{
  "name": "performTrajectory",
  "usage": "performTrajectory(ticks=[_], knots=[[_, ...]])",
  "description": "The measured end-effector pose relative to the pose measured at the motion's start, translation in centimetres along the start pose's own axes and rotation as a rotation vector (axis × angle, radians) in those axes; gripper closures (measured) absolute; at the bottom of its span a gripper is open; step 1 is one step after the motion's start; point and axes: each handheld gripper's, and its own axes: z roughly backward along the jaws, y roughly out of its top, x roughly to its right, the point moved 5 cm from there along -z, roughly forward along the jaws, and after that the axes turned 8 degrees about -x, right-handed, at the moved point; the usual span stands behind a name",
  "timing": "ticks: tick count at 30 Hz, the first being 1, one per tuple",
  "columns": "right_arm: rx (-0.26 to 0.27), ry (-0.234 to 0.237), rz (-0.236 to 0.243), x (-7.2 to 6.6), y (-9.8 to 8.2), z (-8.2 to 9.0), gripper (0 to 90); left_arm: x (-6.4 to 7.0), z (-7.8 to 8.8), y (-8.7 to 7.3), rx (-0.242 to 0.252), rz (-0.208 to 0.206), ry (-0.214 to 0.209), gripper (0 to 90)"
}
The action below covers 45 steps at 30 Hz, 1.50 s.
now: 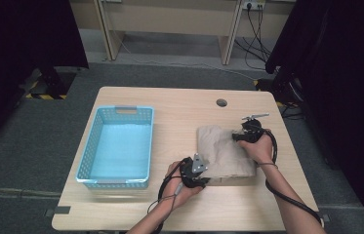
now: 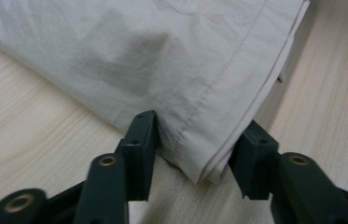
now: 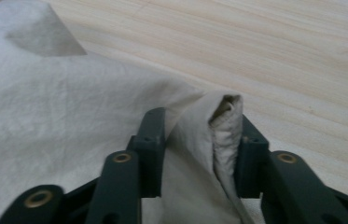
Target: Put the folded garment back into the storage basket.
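Note:
A folded beige cloth point(image 1: 223, 153) lies flat on the right half of the wooden table point(image 1: 179, 112). My left gripper point(image 1: 207, 171) is at the cloth's near left corner. In the left gripper view its jaws point(image 2: 197, 140) stand on either side of the hemmed corner of the cloth point(image 2: 162, 56) and touch it on both sides. My right gripper point(image 1: 236, 136) is at the far right part of the cloth. In the right gripper view its jaws point(image 3: 199, 135) pinch a raised fold of the cloth point(image 3: 45, 116), which stands bunched between the pads.
A light blue plastic basket point(image 1: 89, 146) with nothing in it stands on the left half of the table. A round cable hole point(image 1: 221, 103) sits near the far edge. Bare wood lies between basket and cloth.

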Motion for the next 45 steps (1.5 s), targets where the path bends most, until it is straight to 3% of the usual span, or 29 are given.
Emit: performTrajectory(ticks=[7, 15, 23, 29, 45], knots=[[-0.017, 0.042, -0.033, -0.4, 0.0, 0.1, 82.1, -0.1, 0.0, 0.0, 0.011, -0.013, 0.005, 72.3], [-0.013, 0.075, -0.082, -0.3, -0.1, 0.2, 85.1, -0.2, 0.1, 0.0, 0.048, 0.002, 0.017, 82.9], [0.038, 0.061, -0.079, -0.1, 0.2, 1.7, 85.5, -0.5, 1.3, 0.3, 0.116, 0.008, 0.066, 84.2], [0.087, 0.04, -0.059, -0.1, 0.9, 3.2, 85.6, -0.4, 2.4, 1.2, 0.16, -0.022, 0.105, 84.2], [0.148, 0.037, -0.021, -1.3, 2.9, 5.7, 85.5, -0.9, 5.0, 2.1, 0.225, -0.022, 0.119, 84.4]])
